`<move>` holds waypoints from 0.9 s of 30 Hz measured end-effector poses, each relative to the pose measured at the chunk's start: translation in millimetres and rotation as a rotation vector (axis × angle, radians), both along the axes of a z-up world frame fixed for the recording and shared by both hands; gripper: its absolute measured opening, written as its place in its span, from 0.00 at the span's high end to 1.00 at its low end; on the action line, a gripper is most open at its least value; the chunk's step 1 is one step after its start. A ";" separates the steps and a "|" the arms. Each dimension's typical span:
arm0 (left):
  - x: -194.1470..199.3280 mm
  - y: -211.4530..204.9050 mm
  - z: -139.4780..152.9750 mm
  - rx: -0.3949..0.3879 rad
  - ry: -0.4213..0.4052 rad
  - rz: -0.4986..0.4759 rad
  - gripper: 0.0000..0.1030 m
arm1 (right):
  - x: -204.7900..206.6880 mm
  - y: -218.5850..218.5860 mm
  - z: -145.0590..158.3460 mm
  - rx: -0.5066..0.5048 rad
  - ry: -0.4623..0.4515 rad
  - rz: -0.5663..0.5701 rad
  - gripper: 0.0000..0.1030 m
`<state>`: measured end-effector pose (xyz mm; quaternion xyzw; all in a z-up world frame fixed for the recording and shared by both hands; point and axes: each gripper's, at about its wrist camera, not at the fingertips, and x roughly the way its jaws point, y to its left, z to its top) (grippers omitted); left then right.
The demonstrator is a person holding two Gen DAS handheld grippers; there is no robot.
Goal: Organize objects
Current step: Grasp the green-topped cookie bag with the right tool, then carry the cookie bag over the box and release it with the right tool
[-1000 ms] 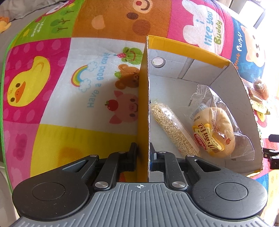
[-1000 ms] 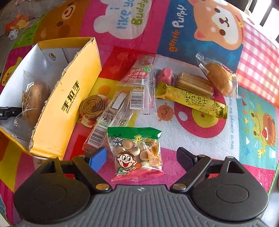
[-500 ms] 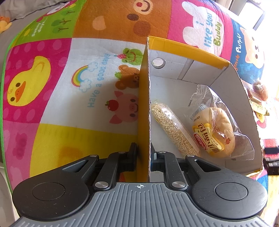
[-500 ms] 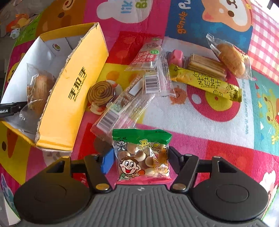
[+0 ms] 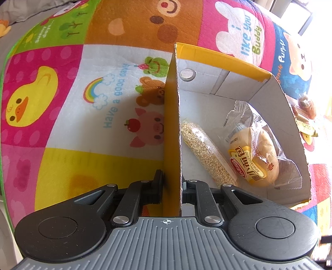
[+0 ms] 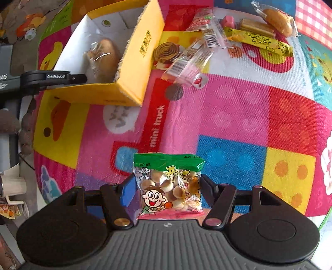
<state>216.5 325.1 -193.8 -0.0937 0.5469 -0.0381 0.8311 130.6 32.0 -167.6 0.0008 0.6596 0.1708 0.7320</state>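
A yellow cardboard box point(image 5: 207, 83) stands open on the colourful play mat. My left gripper point(image 5: 172, 180) is shut on the box's near side wall point(image 5: 172, 124), one finger on each face. Inside lie a sesame stick packet point(image 5: 207, 153) and a wrapped bun point(image 5: 253, 157). My right gripper point(image 6: 167, 182) is shut on a green-topped bag of round biscuits point(image 6: 168, 191), held above the mat. In the right wrist view the box point(image 6: 141, 52) lies up and to the left, with the left gripper's finger point(image 6: 51, 77) at its edge.
Loose snacks lie beyond the box: a spiral biscuit point(image 6: 167, 49), clear barcode packs point(image 6: 191, 60), a red packet point(image 6: 200, 21), a yellow bar point(image 6: 259, 40), a wafer pack point(image 6: 255, 28) and a wrapped bread point(image 6: 278, 18). A mug point(image 6: 12, 187) stands off the mat's left edge.
My right gripper closed its jaws on the biscuit bag and carried it off the mat, away from the snack pile. The left gripper and the box did not move.
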 end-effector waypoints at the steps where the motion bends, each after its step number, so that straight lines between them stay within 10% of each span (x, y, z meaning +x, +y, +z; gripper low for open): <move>1: 0.0 0.0 -0.2 0.000 0.000 -0.002 0.84 | -2.7 4.6 3.5 0.007 0.000 0.007 0.37; 22: -0.4 1.8 -2.3 -0.021 -0.002 -0.003 0.84 | 57.2 12.4 10.2 -0.138 -0.200 -0.054 0.37; 27: -0.2 1.8 -2.1 -0.023 0.000 0.003 0.84 | 64.2 10.3 25.9 -0.060 -0.082 -0.083 0.37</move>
